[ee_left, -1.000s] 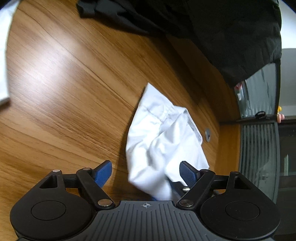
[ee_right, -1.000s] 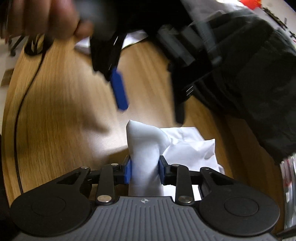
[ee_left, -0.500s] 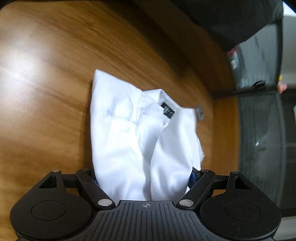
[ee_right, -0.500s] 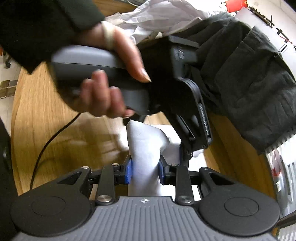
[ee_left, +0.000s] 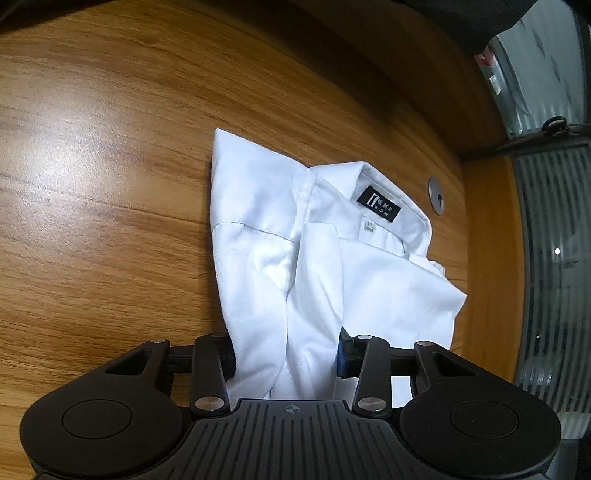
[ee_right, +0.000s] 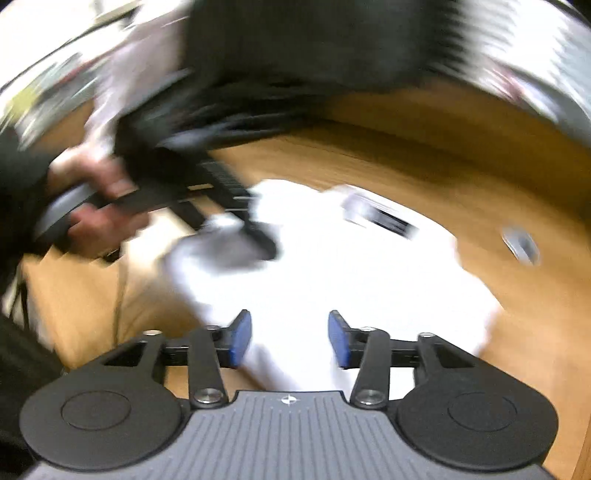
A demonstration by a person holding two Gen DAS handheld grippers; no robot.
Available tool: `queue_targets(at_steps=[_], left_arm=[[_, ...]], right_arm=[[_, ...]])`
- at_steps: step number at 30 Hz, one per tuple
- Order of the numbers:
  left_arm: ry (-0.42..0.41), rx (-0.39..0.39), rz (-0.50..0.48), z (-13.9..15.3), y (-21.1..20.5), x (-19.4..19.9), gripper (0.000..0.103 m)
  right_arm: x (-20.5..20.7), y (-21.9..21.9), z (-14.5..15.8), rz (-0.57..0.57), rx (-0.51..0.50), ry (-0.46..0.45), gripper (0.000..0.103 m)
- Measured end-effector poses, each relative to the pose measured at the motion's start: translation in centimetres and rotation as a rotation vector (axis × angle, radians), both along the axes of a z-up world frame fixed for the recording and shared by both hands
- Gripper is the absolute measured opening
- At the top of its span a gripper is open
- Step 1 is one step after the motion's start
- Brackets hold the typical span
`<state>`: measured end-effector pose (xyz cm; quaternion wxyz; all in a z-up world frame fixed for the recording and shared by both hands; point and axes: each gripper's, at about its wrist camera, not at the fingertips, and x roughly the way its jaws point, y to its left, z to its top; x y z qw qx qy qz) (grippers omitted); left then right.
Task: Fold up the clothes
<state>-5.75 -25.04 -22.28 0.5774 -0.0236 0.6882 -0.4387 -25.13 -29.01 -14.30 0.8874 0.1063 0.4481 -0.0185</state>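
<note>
A white shirt (ee_left: 295,229) with a black collar label (ee_left: 378,205) lies bunched on the wooden table (ee_left: 110,184). My left gripper (ee_left: 286,354) has its jaws closing on a thick fold of the shirt, and the cloth fills the gap between the pads. The right wrist view is blurred by motion. There my right gripper (ee_right: 290,341) has its jaws opening, blue pads apart, nothing pinched, and the shirt (ee_right: 351,266) lies below them. A hand (ee_right: 99,210) holds the left gripper (ee_right: 255,240) down on the shirt's left side.
A dark garment (ee_left: 461,22) lies across the table's far side, seen as dark cloth (ee_right: 295,55) in the right wrist view. A round metal disc (ee_left: 437,195) sits in the tabletop beside the collar. A grey cabinet (ee_left: 554,258) stands beyond the table's right edge.
My left gripper came over the shirt and its jaws narrowed around a fold. My right gripper let go of the fold it pinched, opened, rolled and pulled away.
</note>
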Motion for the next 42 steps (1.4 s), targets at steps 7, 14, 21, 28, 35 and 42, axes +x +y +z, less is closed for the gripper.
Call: queue_targets(at_steps=[7, 14, 21, 28, 35, 42], left_arm=[[-0.010, 0.032, -0.018, -0.2, -0.8, -0.1, 0.046], [-0.007, 0.042, -0.005, -0.2, -1.0, -0.1, 0.046], [0.005, 0.037, 0.014, -0.3, -0.7, -0.3, 0.046], [0.005, 0.025, 0.002, -0.3, -0.6, -0.5, 0.046], [-0.049, 0.010, -0.011, 0.8, -0.1, -1.8, 0.041], [-0.145, -0.020, -0.064, 4.2, -0.4, -3.6, 0.036]], right_arm=[[-3.0, -8.2, -3.1, -0.328, 0.171, 0.049, 0.066], [-1.1, -12.0, -7.1, -0.384, 0.327, 0.078, 0.081], [0.3, -13.7, -9.0, -0.356, 0.418, 0.077, 0.081], [1.9, -13.7, -9.4, -0.320, 0.452, 0.073, 0.077], [2.4, -13.2, -8.6, -0.372, 0.415, 0.065, 0.026], [1.4, -10.5, -5.7, -0.403, 0.322, 0.069, 0.013]])
